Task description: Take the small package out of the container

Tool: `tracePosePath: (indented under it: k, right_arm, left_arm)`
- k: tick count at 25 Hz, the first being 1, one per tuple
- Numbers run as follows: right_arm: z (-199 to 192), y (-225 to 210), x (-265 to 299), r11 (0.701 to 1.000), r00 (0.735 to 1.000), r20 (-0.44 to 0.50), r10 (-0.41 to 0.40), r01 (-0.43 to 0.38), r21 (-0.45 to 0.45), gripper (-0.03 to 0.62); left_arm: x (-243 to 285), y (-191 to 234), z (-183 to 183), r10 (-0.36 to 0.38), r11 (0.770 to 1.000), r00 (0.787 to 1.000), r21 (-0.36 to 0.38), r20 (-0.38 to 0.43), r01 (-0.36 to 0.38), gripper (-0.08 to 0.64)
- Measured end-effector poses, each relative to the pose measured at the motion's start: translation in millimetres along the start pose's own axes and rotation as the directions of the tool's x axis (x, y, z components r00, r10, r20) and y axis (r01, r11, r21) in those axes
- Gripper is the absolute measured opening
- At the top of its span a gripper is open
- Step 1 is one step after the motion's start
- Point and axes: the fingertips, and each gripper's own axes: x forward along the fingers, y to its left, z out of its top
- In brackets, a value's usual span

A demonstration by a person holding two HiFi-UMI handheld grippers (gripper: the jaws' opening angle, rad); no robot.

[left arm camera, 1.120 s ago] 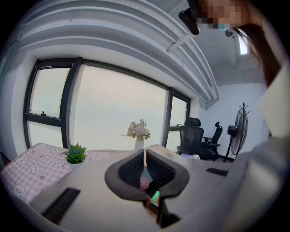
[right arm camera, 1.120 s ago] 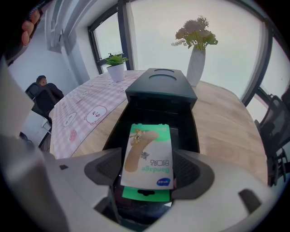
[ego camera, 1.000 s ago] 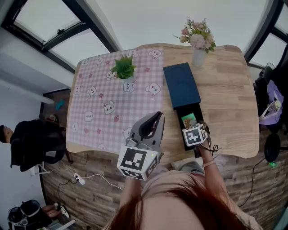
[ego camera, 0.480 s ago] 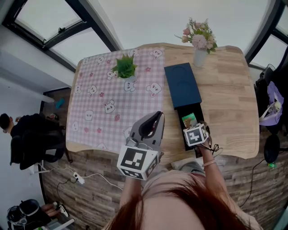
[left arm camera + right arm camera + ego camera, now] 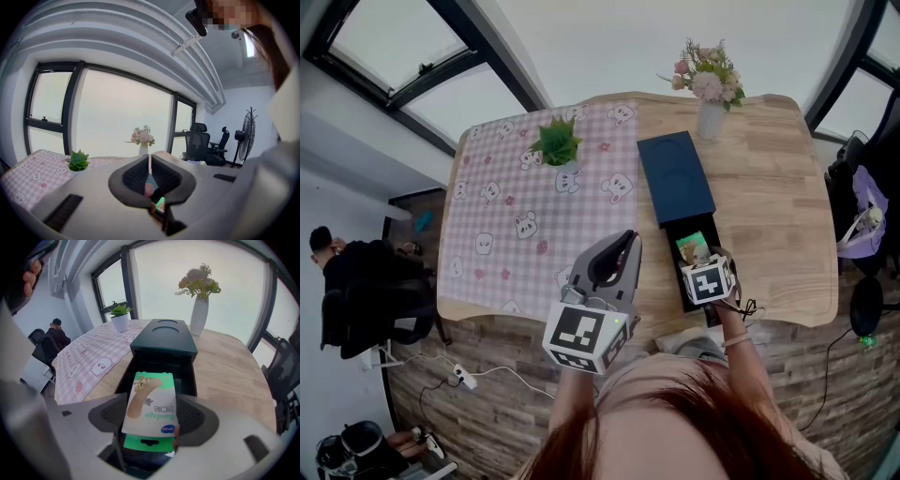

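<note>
The small package [image 5: 152, 401], white and green with a plaster printed on it and the word "Bandage", is gripped between the jaws of the right tool [image 5: 152, 417]. Both side edges of the package are pressed by the dark pads. It is held tilted, with its far end raised over the open drawer of the container [image 5: 164, 341]. A green strip with a slot is seen below its near edge; whether this belongs to the package cannot be told.

In the head view the container [image 5: 677, 178] is seen as a long dark box lying on the wooden tabletop [image 5: 769, 187]. Its drawer is drawn out toward the person, and the package [image 5: 694, 249] is seen at that open end, just ahead of the right tool [image 5: 703, 267].

The left tool [image 5: 609, 272] is held above the near edge of the tabletop, apart from the container. In its own view the left tool [image 5: 149, 171] is shown with its jaws brought together to a thin slit, and nothing is held between them.

The left half of the tabletop is covered by a pink checked cloth [image 5: 516, 206] printed with small animals. A small green plant [image 5: 557, 142] in a white pot is set on the cloth. A white vase of flowers [image 5: 709, 94] is placed near the far edge, just beyond the container.
</note>
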Motion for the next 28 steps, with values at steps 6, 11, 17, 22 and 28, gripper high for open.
tracePosePath:
  k: [6,11,17,22,28]
  right_arm:
    - [5.5,-2.8,-10.4,1.000,0.998,0.057,-0.008,0.008,0.004,0.321]
    - [11.8,-5.1,-22.3,1.000,0.994,0.106,-0.020,0.019,0.006,0.321]
    - [18.2,-6.2,-40.6,0.999,0.985,0.172,-0.028,0.025,0.020,0.320]
    - [21.6,-5.2,-57.9,0.999,0.974,0.224,-0.028,0.020,0.038,0.320]
    - [26.1,-4.2,-75.3,0.998,0.961,0.276,-0.023,0.005,0.066,0.321]
  left_arm:
    - [-3.0,-8.2,2.6,-0.013,1.000,1.000,0.011,0.009,0.013,0.020]
    - [-5.8,-13.5,3.8,-0.022,1.000,1.000,0.017,0.015,0.022,0.021]
    - [-11.2,-21.3,5.8,-0.037,0.999,0.999,0.025,0.027,0.036,0.020]
    - [-17.6,-29.0,7.6,-0.046,0.998,0.998,0.033,0.034,0.045,0.021]
    - [-23.7,-34.1,9.0,-0.053,0.998,0.998,0.039,0.044,0.052,0.021]
